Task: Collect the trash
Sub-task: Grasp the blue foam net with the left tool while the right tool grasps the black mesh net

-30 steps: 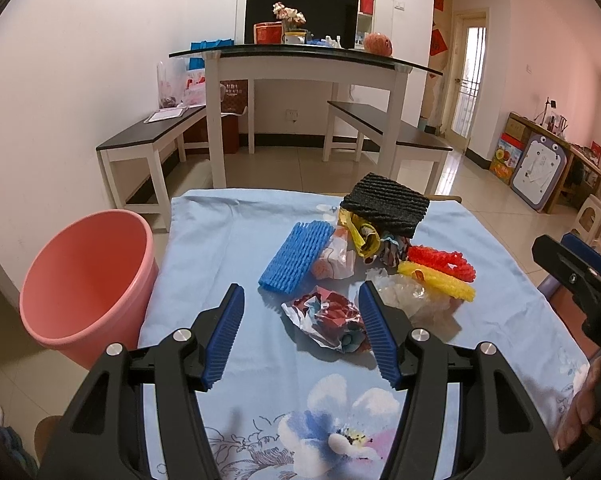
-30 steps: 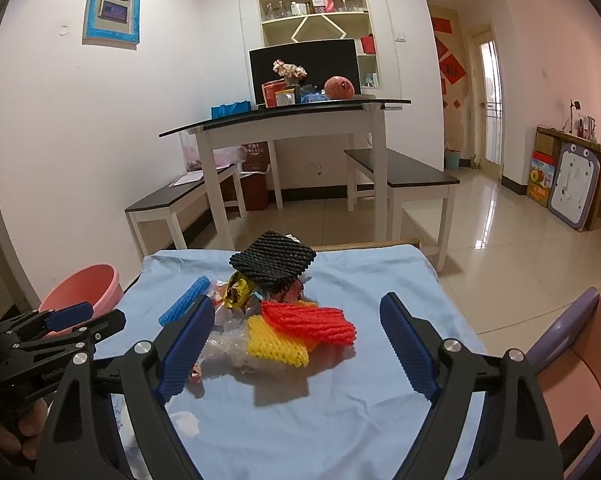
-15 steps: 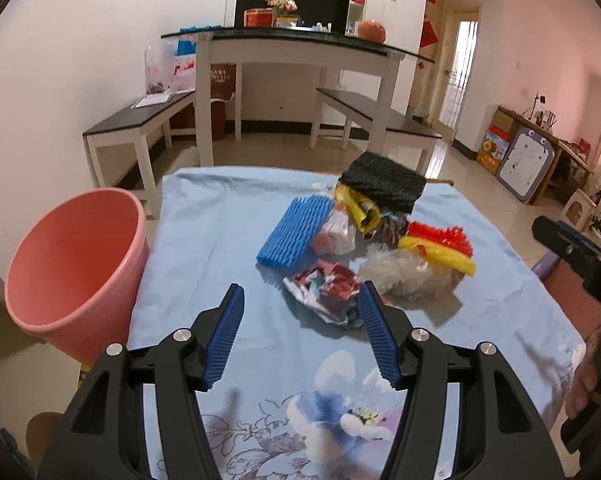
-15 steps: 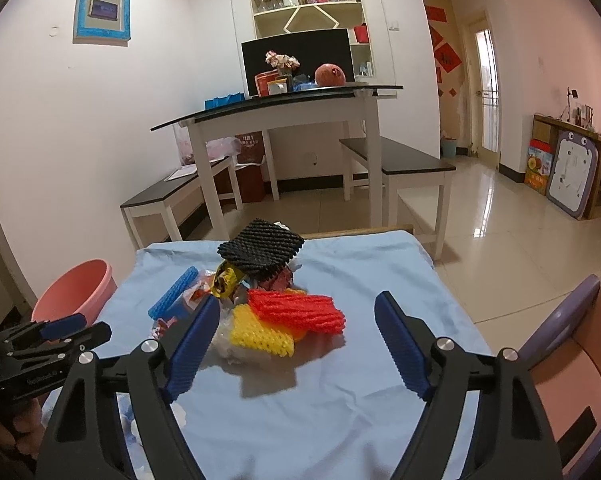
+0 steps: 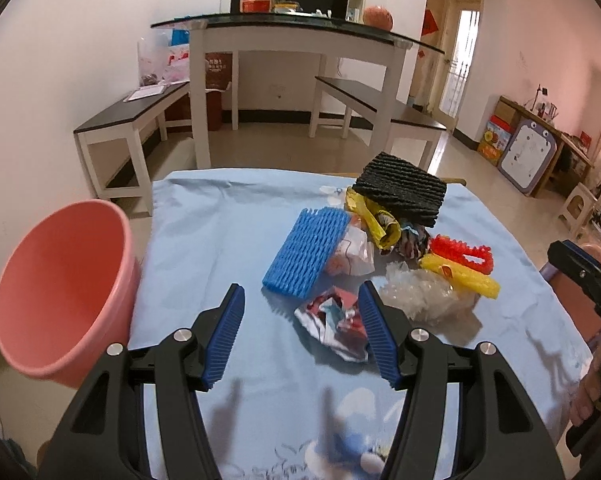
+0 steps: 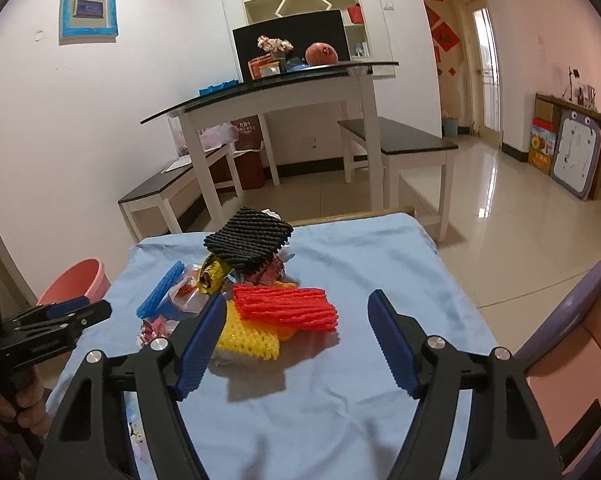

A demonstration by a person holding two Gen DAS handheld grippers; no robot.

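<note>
The left gripper (image 5: 302, 334) hung over the near part of the table, its blue-padded jaws spread wide and holding nothing, with a crumpled printed wrapper (image 5: 334, 322) lying on the light blue tablecloth (image 5: 220, 232) just inside its right finger. The rest of the trash sat in a loose pile toward the table's far right part: a blue foam net (image 5: 306, 254) beside a clear plastic packet (image 5: 350, 254), a yellow wrapper (image 5: 374, 222) tucked under a black foam net (image 5: 400, 192), and nearer the right edge a red foam net (image 5: 462, 254) resting on a yellow foam net (image 5: 460, 278), which touched a wad of clear crinkled plastic (image 5: 422, 298). A pink bucket (image 5: 64, 296) stood off the table's left edge, tilted in the fisheye, its mouth open toward the camera. The right gripper (image 6: 296, 344) hovered above the near right part of the table, jaws likewise wide apart and empty, the red and yellow nets lying between and just beyond its fingertips. The hand holding the left gripper showed at that view's lower left edge.
</note>
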